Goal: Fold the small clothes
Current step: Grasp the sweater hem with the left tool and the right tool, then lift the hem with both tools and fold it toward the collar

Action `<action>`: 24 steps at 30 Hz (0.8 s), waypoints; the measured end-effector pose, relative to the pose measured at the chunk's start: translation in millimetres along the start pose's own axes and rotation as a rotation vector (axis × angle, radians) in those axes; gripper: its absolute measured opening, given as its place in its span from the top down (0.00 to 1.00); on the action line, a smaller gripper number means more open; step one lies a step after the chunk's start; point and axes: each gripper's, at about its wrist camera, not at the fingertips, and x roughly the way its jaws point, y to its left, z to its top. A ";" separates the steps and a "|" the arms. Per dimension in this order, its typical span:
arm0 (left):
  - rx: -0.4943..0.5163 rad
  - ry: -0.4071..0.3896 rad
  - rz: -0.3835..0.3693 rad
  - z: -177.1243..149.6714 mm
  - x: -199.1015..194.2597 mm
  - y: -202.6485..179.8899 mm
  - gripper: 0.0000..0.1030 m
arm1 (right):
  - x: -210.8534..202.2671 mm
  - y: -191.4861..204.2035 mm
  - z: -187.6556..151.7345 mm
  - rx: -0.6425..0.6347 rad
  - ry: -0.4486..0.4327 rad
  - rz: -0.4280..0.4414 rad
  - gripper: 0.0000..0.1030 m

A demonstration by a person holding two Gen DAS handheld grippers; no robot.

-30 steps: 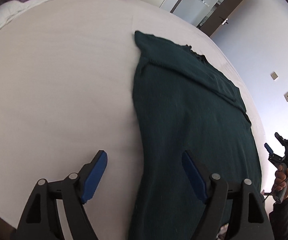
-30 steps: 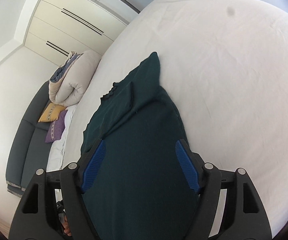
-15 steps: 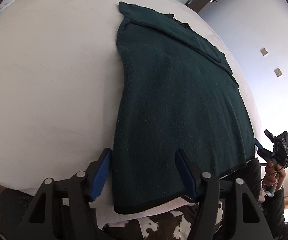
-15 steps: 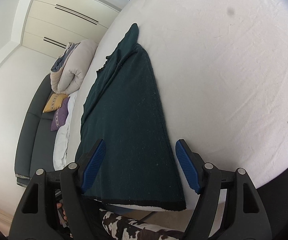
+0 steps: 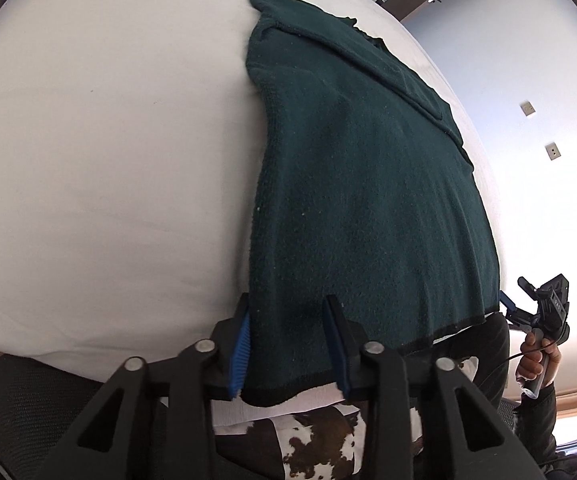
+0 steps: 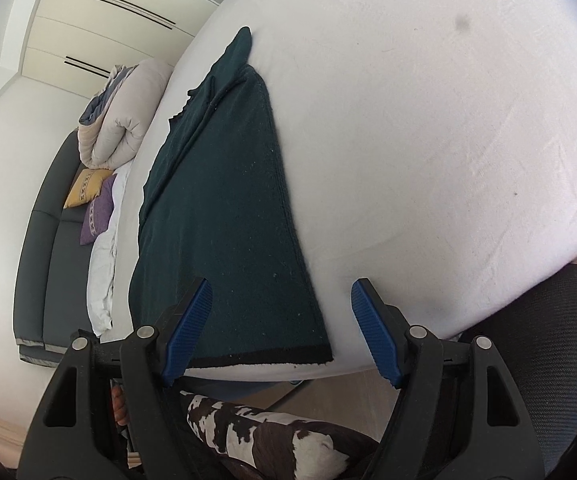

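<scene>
A dark green knit garment [image 5: 360,184] lies flat on the white bed [image 5: 108,140], its black-trimmed hem at the near edge; it also shows in the right wrist view [image 6: 224,216]. My left gripper [image 5: 288,344] has its jaws partly closed around the hem's left corner; the cloth sits between the blue pads, which are still apart. My right gripper [image 6: 280,320] is open, its jaws wide on either side of the hem's right corner [image 6: 320,356], touching nothing. It also shows at the right in the left wrist view [image 5: 536,312].
A black mesh chair [image 6: 548,340] stands at the bed's near edge, with cow-print fabric [image 6: 264,432] below. A rolled duvet [image 6: 128,116] and cushions [image 6: 88,188] lie on a grey sofa [image 6: 44,240] beyond the bed. White wardrobes stand behind.
Both grippers drew back toward the garment's hem at the near bed edge. The left jaws narrowed around the hem's left corner; the right stayed open.
</scene>
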 end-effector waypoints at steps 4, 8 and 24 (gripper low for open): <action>-0.001 0.017 -0.013 -0.2 2.6 0.2 0.92 | 7.6 -0.2 2.0 -0.003 0.064 -0.030 0.31; 0.005 0.017 -0.014 -0.4 2.2 0.5 0.93 | 15.6 0.6 9.0 -0.001 0.109 -0.033 0.31; -0.004 0.017 -0.053 -3.7 -4.5 8.7 0.93 | 35.6 -21.5 6.4 0.130 0.196 0.113 0.72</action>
